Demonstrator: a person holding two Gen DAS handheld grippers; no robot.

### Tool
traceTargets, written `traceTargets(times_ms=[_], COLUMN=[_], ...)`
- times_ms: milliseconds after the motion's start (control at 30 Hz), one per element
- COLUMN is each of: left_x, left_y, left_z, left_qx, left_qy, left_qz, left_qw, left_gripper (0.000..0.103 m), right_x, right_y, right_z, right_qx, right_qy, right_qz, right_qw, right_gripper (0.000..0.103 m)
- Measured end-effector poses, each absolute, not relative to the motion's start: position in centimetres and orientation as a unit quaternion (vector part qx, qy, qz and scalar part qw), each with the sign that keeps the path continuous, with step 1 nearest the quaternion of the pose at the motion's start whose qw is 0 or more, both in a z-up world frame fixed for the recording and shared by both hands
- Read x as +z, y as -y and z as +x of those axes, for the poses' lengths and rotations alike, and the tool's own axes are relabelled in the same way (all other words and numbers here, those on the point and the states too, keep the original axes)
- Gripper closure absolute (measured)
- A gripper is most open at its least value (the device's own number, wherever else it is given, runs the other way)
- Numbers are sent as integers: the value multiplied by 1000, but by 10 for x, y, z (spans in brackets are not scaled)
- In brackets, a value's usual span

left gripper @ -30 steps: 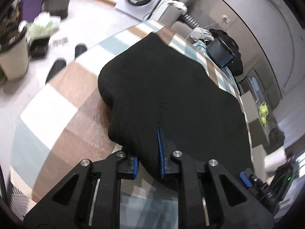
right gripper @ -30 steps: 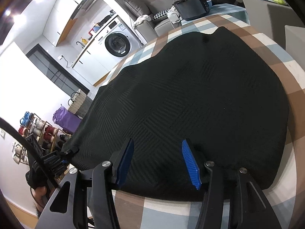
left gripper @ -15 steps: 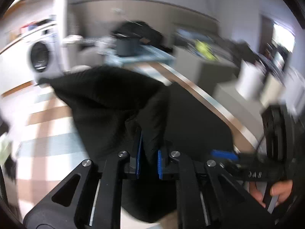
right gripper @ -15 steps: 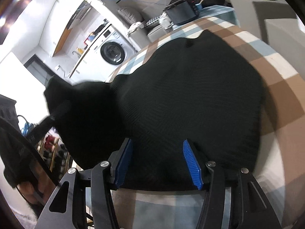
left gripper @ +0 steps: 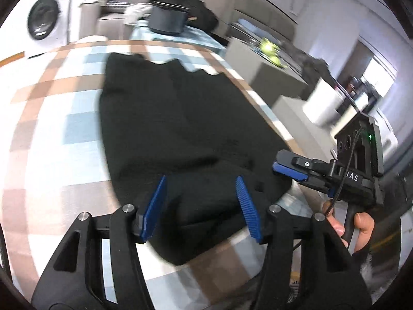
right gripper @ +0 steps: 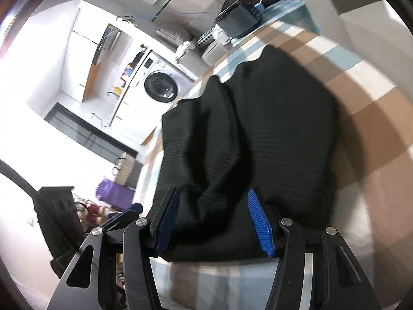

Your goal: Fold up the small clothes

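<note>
Now a black knitted garment (left gripper: 165, 118) spread on the checked tablecloth (left gripper: 51, 118), one side folded over onto the middle, with a thicker doubled lump at the near edge. Left gripper (left gripper: 201, 206) just above that near lump, jaws standing wide after having just been opening; blue pads (left gripper: 155, 206) clear of the cloth, nothing pinched, the fold lying loose beneath and between them. Right gripper (right gripper: 216, 222) at the same near edge of the garment (right gripper: 258, 139), seen from the other side, jaws likewise parted about halfway, blue pads (right gripper: 259, 222) apart with fabric showing below the gap; hard to tell whether the pads brush the knit, but no squeeze on it. From the left wrist view, right gripper (left gripper: 290, 170) visible just beside the garment's near right corner, held by a hand (left gripper: 353, 227) wrapped around its grip. From the right wrist view, part of the left gripper (right gripper: 126, 214) visible just beside the garment's near left edge. Beyond the garment's far edge, a dark box-like object (left gripper: 167, 20) on a light blue surface; farther off past the garment's far left side, a white washing machine (left gripper: 44, 20). Background blurred.
</note>
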State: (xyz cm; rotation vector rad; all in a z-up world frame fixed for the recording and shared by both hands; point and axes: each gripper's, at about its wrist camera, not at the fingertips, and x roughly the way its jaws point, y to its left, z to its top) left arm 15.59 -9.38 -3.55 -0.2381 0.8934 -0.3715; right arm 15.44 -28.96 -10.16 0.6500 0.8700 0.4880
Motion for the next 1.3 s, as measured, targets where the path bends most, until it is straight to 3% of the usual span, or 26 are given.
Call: traceTargets(times_ms=[267,300,333,400,567,633,867,900,1000,1033,1200,1300], left_x=[-48,-50,-52,-54,-61,-64,-74,-73,-71,-69,-63,-63], left_y=[22,17,13,7,0,3,31,31,30,28,24,30], left_z=[137,137,136,134,129,131,150,150,149,148,146,148], left_qx=[-103,-102,-101,-100,-110,-111,-118,-118,-116,-114,-112,-124], left_qy=[-431,-432,-431,-432,-437,-441,-450,-450,-446,-444,-440,-446], left_qz=[-148,-151,-153,-154,-153,-151,-155,-155,-156,-157,-159,-155], left_qw=[884,883,883,883,879,878,872,872,874,875,877,873], left_gripper=[50,50,50,50,49,49,49,49,49,49,49,49], right_x=[-118,-118,-118,-121,-120,-125,-130,-130,-128,-126,-72,-74], right_y=[248,243,238,232,238,243,240,240,229,227,242,256], right_z=[183,185,187,191,191,189,189,190,198,199,168,158], right_qx=[197,197,200,204,197,193,185,181,170,171,260,222], right_qy=[-450,-448,-449,-461,-467,-490,-483,-477,-474,-474,-390,-406], right_qz=[261,249,244,246,254,268,283,283,257,254,301,291], right_qw=[831,836,836,828,824,807,808,812,825,826,830,837], right_gripper=[48,57,73,78,75,67,65,67,90,94,96,96])
